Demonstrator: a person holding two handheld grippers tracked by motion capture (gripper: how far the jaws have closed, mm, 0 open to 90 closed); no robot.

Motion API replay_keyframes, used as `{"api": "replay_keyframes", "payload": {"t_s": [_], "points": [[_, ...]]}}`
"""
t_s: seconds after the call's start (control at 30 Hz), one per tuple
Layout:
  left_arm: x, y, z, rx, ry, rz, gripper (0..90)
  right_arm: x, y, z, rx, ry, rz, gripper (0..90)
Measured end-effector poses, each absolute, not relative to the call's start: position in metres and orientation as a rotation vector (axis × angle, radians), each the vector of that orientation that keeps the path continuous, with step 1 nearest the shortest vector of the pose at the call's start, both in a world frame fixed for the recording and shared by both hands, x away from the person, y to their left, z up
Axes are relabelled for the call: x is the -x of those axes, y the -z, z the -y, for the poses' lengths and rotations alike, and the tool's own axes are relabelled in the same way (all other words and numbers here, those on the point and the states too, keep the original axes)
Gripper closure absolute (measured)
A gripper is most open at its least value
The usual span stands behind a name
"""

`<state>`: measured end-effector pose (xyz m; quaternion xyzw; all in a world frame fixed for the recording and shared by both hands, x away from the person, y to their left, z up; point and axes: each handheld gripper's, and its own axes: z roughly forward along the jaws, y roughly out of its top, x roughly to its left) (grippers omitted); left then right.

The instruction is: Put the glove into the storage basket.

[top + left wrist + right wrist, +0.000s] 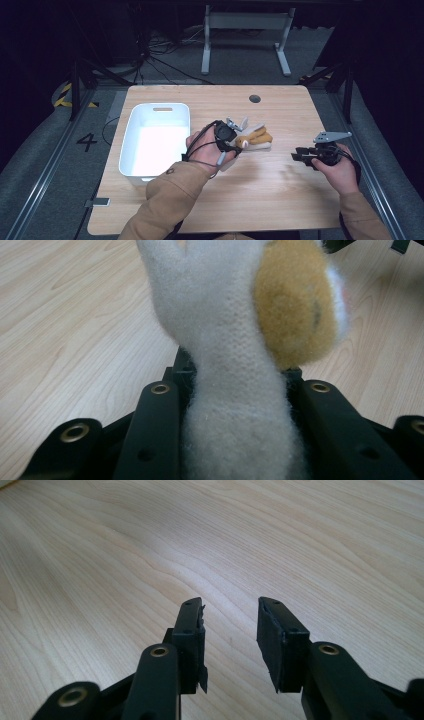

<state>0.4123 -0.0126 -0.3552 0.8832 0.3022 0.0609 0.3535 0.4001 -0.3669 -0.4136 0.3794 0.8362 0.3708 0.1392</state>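
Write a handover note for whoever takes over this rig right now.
Left gripper: shut on the plush toy, clamping its white limb, at the table's middle.
Right gripper: open, holding nothing, low over bare wood at the right.
White bin: left of the toy, nothing seen inside.
Done: toy grasped.
Left: probably carry it into the bin and release.

Light wooden table [280, 200] with a round dark grommet hole [255, 98] near its far edge, upper centre of the high view. White rectangular plastic bin [131, 131] with a slot handle standing on the table's left half. Above the table, a grey desk frame [245, 22] and loose black cables [150, 52] on the floor; yellow-black hazard tape [64, 95] and a painted "4" [86, 142] at left.
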Motion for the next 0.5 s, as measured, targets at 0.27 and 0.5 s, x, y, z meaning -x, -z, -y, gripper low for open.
{"api": "replay_keyframes", "payload": {"t_s": [0.27, 0.5], "points": [[-0.413, 0.34, -0.001, -2.257, -0.181, -0.821, 66.7, -0.411, 0.412, 0.358, -1.073, -1.086, -2.433, 63.4], [-0.411, 0.33, -0.018, -2.221, -0.198, -0.878, 66.5, -0.422, 0.413, 0.346, -1.031, -1.096, -2.46, 63.2]]}}
